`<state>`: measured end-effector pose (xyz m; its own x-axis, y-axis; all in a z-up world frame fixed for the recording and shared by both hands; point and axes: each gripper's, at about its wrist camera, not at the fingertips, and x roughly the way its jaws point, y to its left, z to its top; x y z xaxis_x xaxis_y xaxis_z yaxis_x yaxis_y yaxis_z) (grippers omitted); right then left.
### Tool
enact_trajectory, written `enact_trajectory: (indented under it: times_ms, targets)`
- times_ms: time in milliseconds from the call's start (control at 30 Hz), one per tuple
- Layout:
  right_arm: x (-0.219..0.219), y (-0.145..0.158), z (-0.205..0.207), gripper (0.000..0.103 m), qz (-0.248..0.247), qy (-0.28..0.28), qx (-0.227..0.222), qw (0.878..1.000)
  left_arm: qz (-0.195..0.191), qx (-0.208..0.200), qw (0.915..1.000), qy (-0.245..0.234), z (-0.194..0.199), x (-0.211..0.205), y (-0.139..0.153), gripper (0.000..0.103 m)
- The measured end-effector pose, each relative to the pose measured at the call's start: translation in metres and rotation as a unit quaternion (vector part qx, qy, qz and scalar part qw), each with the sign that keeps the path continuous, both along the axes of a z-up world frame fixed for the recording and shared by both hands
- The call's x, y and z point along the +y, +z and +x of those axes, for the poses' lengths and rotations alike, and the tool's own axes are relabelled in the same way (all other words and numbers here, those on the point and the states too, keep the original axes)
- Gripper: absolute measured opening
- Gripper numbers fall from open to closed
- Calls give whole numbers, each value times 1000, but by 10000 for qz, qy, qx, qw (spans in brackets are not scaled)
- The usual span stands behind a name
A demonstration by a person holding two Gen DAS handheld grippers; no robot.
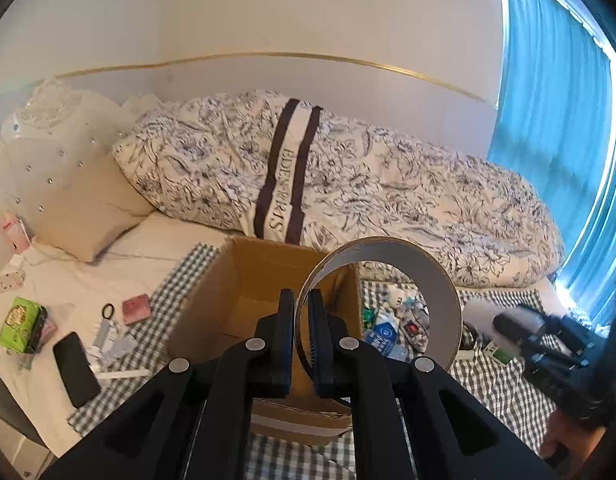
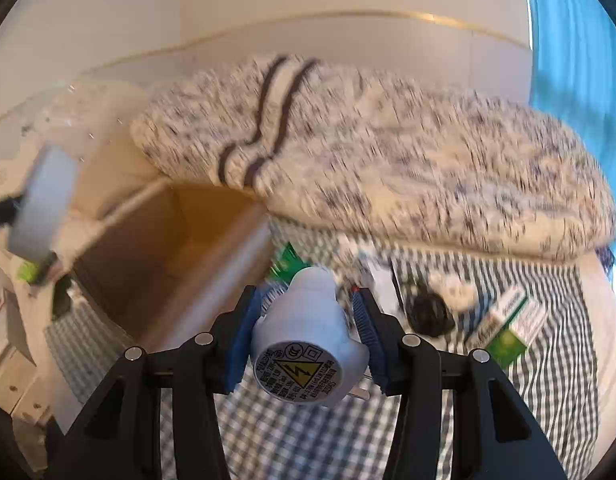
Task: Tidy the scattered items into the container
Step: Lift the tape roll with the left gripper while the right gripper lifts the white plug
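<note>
Bedroom light falls from the blue curtain (image 1: 555, 92) onto a bed (image 1: 156, 264) where a checked cloth (image 1: 495, 384) carries an open cardboard box (image 1: 244, 280) near the rolled flowered duvet (image 1: 387, 184). Clamped fully onto the thin wall of a tape roll (image 1: 439, 280), the left gripper (image 1: 302, 340) holds it upright over the box's right rim. The right gripper (image 2: 313, 336), jaws about half apart, pinches a white plug-in night light (image 2: 308, 344) by its sides, above the cloth just right of the box (image 2: 180, 256). To drop both cleanly, I would bring each thing over the middle of the opening, well inside the rims, and lower it before letting go, one hand at a time so they do not collide. A phone (image 1: 74, 368), green carton (image 1: 22, 324) and pink card (image 1: 136, 310) still lie toward the bed's left edge; another green packet (image 2: 511, 328) lies to the right.
</note>
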<state>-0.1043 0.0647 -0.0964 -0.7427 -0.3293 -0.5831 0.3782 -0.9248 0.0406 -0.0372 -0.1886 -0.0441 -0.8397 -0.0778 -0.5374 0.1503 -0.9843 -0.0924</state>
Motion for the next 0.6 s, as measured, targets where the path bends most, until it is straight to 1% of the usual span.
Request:
enact_trajectory:
  times_ms: [133,300,467,600]
  targets:
    - [-20,40,17,48,-161,165,440,9988,-77,135,9999,66,10,-10,16,7]
    - [-41,77,36,48,-394,381,810,9952,-168,230,9995,137,19,-22,30,7]
    - [-59,101,46,48,-464,485,1060,9921,-225,293,9991,207,20,-34,38,7]
    - [-75,108,45,48,-453,592,1120,9909,-267,232,9991,243,12,-42,34,7]
